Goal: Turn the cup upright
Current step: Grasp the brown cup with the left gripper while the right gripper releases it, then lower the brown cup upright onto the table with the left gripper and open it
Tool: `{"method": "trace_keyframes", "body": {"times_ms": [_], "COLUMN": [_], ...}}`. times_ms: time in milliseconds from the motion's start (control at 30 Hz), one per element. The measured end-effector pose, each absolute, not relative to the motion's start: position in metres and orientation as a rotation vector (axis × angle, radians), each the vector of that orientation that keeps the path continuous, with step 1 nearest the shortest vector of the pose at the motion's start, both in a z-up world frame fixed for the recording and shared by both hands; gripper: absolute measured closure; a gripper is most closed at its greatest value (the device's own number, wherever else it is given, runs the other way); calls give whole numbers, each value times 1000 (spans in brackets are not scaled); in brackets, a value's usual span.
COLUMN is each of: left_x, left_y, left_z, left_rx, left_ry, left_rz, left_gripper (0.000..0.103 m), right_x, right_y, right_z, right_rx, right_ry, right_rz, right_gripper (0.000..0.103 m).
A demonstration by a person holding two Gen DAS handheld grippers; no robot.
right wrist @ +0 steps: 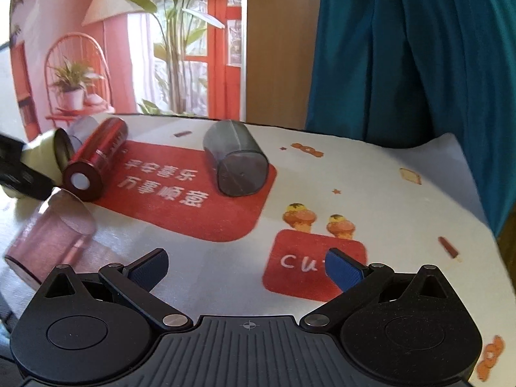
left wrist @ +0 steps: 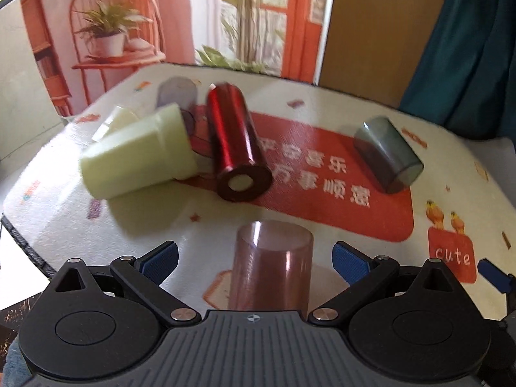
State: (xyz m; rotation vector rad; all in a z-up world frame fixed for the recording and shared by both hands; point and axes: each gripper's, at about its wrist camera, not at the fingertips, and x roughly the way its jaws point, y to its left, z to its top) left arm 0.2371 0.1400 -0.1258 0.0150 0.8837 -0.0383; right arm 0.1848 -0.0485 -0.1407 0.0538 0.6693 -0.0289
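Observation:
A clear pink cup (left wrist: 271, 267) stands upside down between the open jaws of my left gripper (left wrist: 254, 262), untouched by the pads. It also shows in the right wrist view (right wrist: 51, 235) at the left. A red metallic tumbler (left wrist: 237, 143) (right wrist: 96, 161), a pale green cup (left wrist: 138, 154) and a smoky grey cup (left wrist: 387, 153) (right wrist: 238, 161) lie on their sides on the mat. A purple translucent cup (left wrist: 177, 93) sits behind them. My right gripper (right wrist: 246, 269) is open and empty above the "cute" patch.
A white mat with a red panel (left wrist: 338, 174) covers the table. A cream lid-like piece (left wrist: 117, 119) lies at the left. A teal curtain (right wrist: 403, 48) hangs at the right, a printed backdrop (left wrist: 161, 16) behind.

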Motion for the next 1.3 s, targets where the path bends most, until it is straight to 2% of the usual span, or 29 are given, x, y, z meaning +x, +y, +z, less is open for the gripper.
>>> {"method": "trace_keyframes", "body": {"times_ms": [200,300,400,433,633,933,1300], "left_x": [254,258,258,259,254,227,228], "left_y": [123,113,110,110,125,152,169], "left_z": [-147,-155,-161,-163,-159,-134,-136], "left_rx": [65,111,117,118,59,3,-47], "left_ry": [951,987,1008,1007,992,811,810], "left_rz": [-81,-115,-125,-121,-118,-97,-57], "left_gripper": [3,22,28,33,33,33,33], "right_x": [187,188,188,188,189,189,188], "right_y": [-48,-49,-49,-49,-43,-38,-32], "right_z": [-143,-145,-146,-146,-148,-149,-149], "right_rx": [53,55,57,57,41,32,27], "right_ry": [671,677,680,681,688,692,700], "right_rz": [-40,-41,-43,-43,-30,-14,1], "right_gripper": [0,0,0,0,0,0,0]}}
